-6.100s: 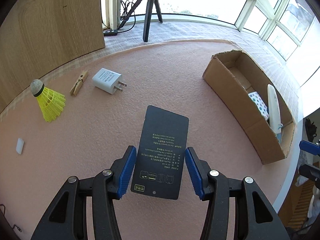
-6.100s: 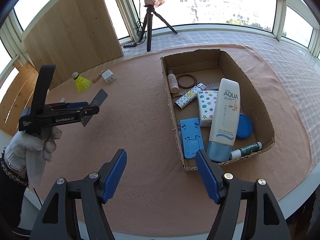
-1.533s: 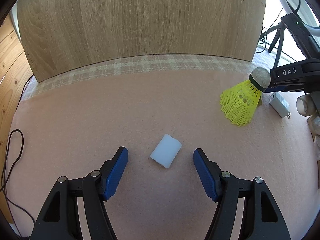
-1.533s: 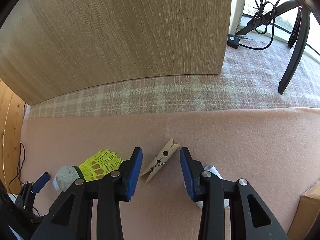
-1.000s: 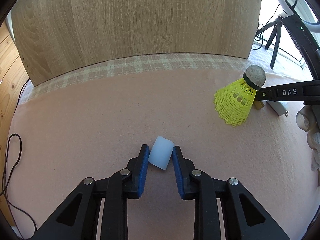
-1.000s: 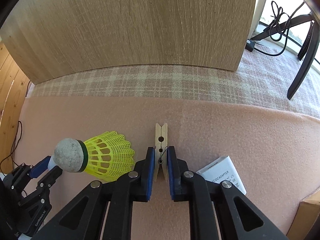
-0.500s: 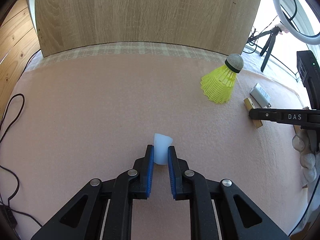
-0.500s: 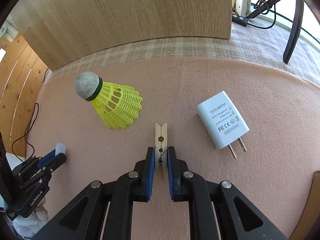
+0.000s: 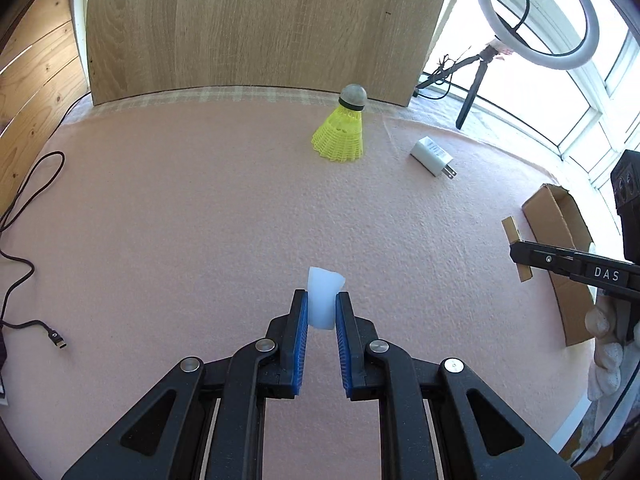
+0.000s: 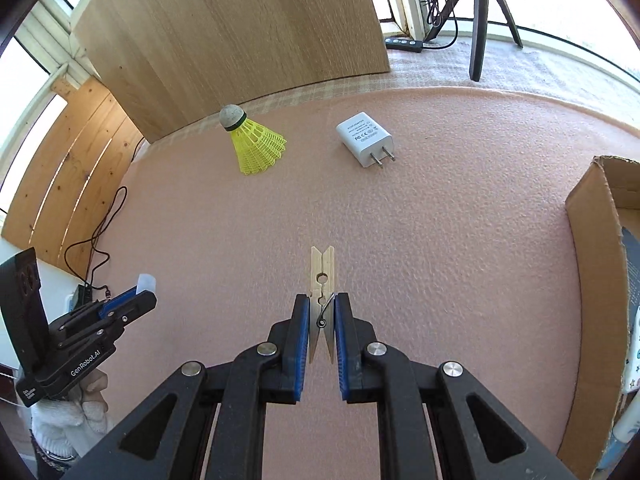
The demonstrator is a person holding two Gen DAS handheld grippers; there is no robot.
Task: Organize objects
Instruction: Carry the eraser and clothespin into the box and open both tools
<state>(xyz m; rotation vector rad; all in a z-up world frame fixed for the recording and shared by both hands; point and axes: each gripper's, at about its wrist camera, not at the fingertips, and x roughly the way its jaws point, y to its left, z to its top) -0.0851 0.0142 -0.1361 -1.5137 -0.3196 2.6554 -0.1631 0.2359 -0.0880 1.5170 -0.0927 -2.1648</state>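
Clothespin clamped in my right gripper, blue pads pressing both sides near its spring; long axis runs straight up the frame along the fingers, notched tip away from the camera, legs back toward me. It hangs over the pink mat, centre-low in the right wrist view.

Left gripper narrowed onto a small white block, pads squeezing its lower part. Block stands lengthwise up the frame, its top poking past the fingertips.

Yellow shuttlecock on the mat, upper left of centre in the right view, cork end aimed up-left, skirt down-right. In the left view it looks nearly upright, cork on top. White charger to its right, prongs pointing lower right.

Right view alone shows the cardboard box up close along the right edge, with a dark card inside. Left view alone gives the ring light at upper right and a loose cable at the left edge. Each view catches the other gripper at its margin, in a white-gloved hand.
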